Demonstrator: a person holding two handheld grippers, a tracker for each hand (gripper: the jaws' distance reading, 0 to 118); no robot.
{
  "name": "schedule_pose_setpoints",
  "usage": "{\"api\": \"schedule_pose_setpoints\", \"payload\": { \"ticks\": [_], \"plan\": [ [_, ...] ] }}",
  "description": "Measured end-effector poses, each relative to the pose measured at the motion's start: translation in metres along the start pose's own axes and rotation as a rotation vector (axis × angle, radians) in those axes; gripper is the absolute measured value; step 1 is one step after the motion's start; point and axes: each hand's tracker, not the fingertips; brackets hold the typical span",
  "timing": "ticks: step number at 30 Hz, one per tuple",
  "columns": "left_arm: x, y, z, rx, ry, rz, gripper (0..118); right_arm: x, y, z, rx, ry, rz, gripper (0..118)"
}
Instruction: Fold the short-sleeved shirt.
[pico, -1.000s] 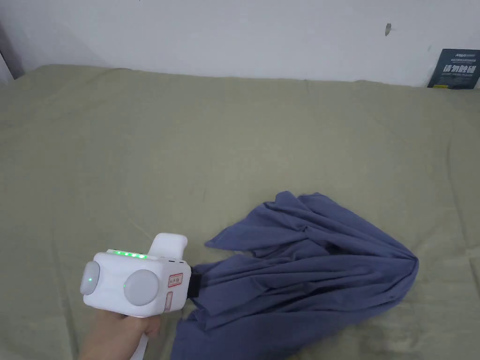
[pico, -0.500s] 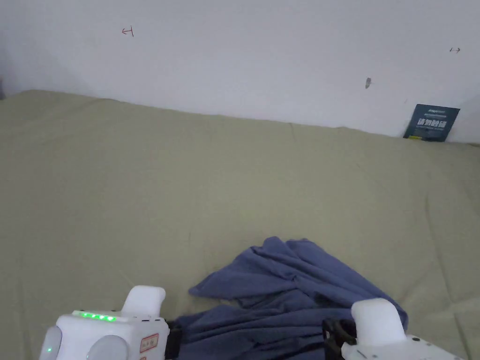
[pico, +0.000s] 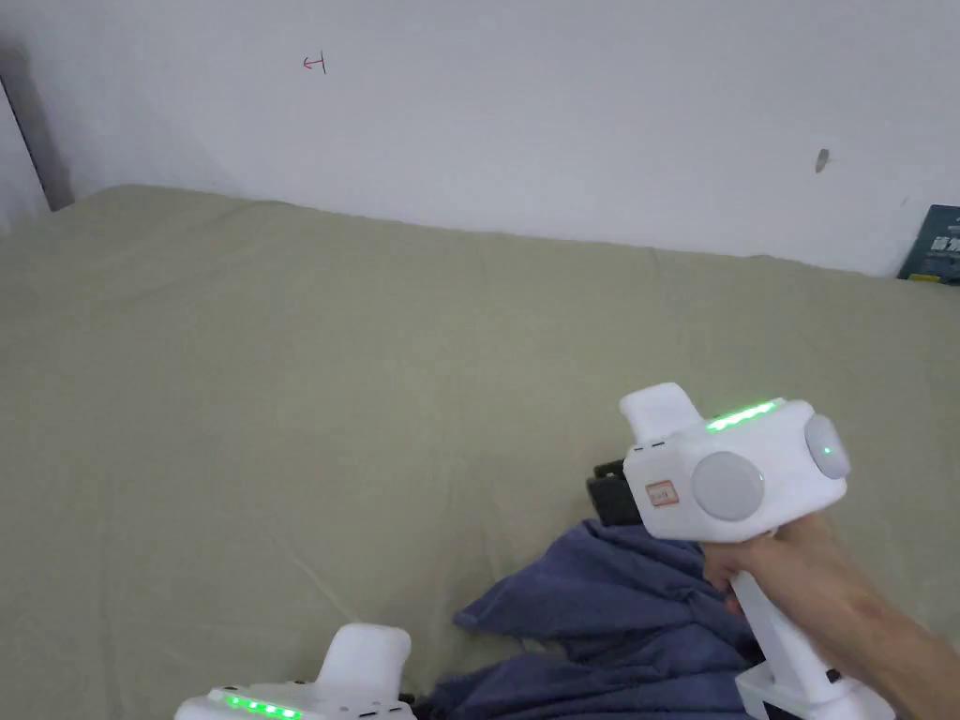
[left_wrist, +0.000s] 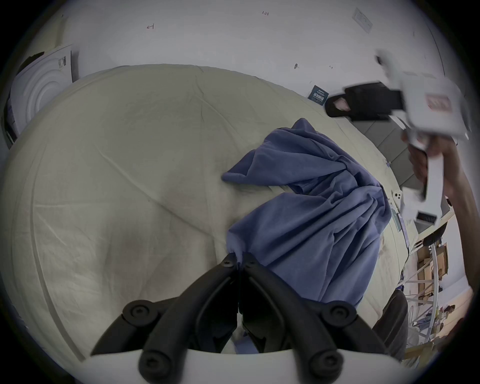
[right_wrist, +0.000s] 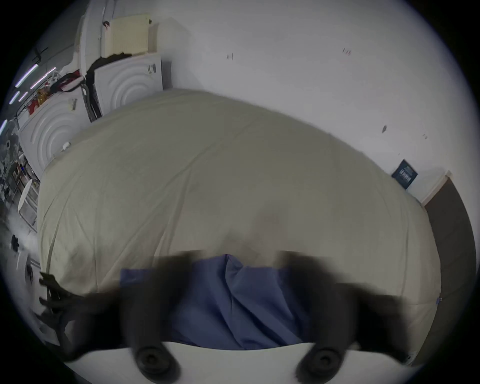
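The left claw (left_wrist: 237, 259) has its two black jaws squeezed tight together on a bunched edge of the soft blue short-sleeved shirt (left_wrist: 311, 202). The right claw (pico: 609, 487) is up in the air above the shirt with its jaws wide apart, holding nothing.

The biggest thing is the wide greenish-tan bed sheet (pico: 328, 375), a big flat place to fold on. The shirt lies on it in a crumpled heap near the person, not spread out at all. I think the left claw holds one edge so the shirt can be pulled flat, and the right claw is open, ready to grab another edge.

The left gripper view shows the pinch up close and the whole messy shirt. The head view shows the hand (pico: 797, 572) holding the right claw's white handle. The right gripper view is blurry, but shows the shirt between its jaws, untouched.
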Motion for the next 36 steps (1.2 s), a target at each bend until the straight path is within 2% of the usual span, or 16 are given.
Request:
{"api": "schedule_pose_setpoints", "payload": {
  "ticks": [1, 2, 3, 6, 8, 10, 12, 13, 14, 15, 16, 18, 22, 29, 33, 36],
  "plan": [
    [0.001, 0.0, 0.0, 0.0, -0.001, -0.004, 0, 0.001, 0.005, -0.014, -0.072, 0.008, -0.013, 116],
    [0.002, 0.0, 0.001, -0.001, -0.001, -0.006, 0, 0.001, 0.006, -0.024, -0.11, 0.044, -0.015, 118],
    [-0.001, 0.001, 0.0, -0.001, -0.005, -0.011, 0, 0.0, 0.007, -0.03, -0.07, 0.056, 0.008, 117],
    [-0.001, 0.001, -0.001, -0.004, -0.005, -0.015, 0, -0.004, 0.014, -0.055, -0.144, 0.0, 0.073, 116],
    [-0.003, 0.001, -0.002, -0.01, -0.012, 0.001, 0, -0.011, 0.0, -0.068, -0.198, -0.019, 0.1, 109],
    [-0.002, 0.001, -0.004, -0.013, -0.013, 0.008, 0, -0.012, -0.005, -0.079, -0.229, -0.033, 0.135, 87],
    [-0.003, 0.001, -0.005, -0.018, -0.012, 0.016, 0, -0.013, -0.012, -0.074, -0.2, 0.058, 0.064, 63],
    [-0.002, 0.001, -0.005, -0.022, -0.011, 0.014, 0, -0.011, -0.009, -0.069, -0.215, 0.096, 0.019, 28],
    [-0.002, 0.0, -0.005, -0.025, -0.012, 0.012, 0, -0.011, -0.006, -0.061, -0.187, 0.075, 0.034, 4],
    [-0.005, -0.002, -0.011, -0.033, -0.018, 0.009, 0, -0.01, -0.004, -0.056, -0.161, 0.01, 0.079, 4],
    [-0.006, -0.003, -0.011, -0.036, -0.014, 0.012, 0, -0.008, -0.008, -0.051, -0.141, -0.018, 0.074, 4],
    [-0.005, 0.0, -0.007, -0.038, -0.014, 0.027, 0, 0.003, -0.006, -0.033, -0.153, 0.039, 0.028, 4],
    [-0.003, 0.007, 0.013, 0.012, 0.007, 0.051, 0, 0.023, -0.005, 0.028, -0.045, 0.003, -0.044, 4],
    [0.008, 0.036, 0.073, 0.112, 0.037, 0.074, 0, 0.088, -0.013, 0.151, 0.096, -0.126, -0.078, 4],
    [0.022, 0.05, 0.12, 0.274, 0.135, 0.044, 0, 0.125, -0.033, 0.235, 0.19, -0.192, -0.169, 4],
    [0.029, 0.074, 0.162, 0.317, 0.139, 0.016, 0, 0.15, -0.051, 0.288, 0.253, -0.214, -0.226, 4]
  ]
}}
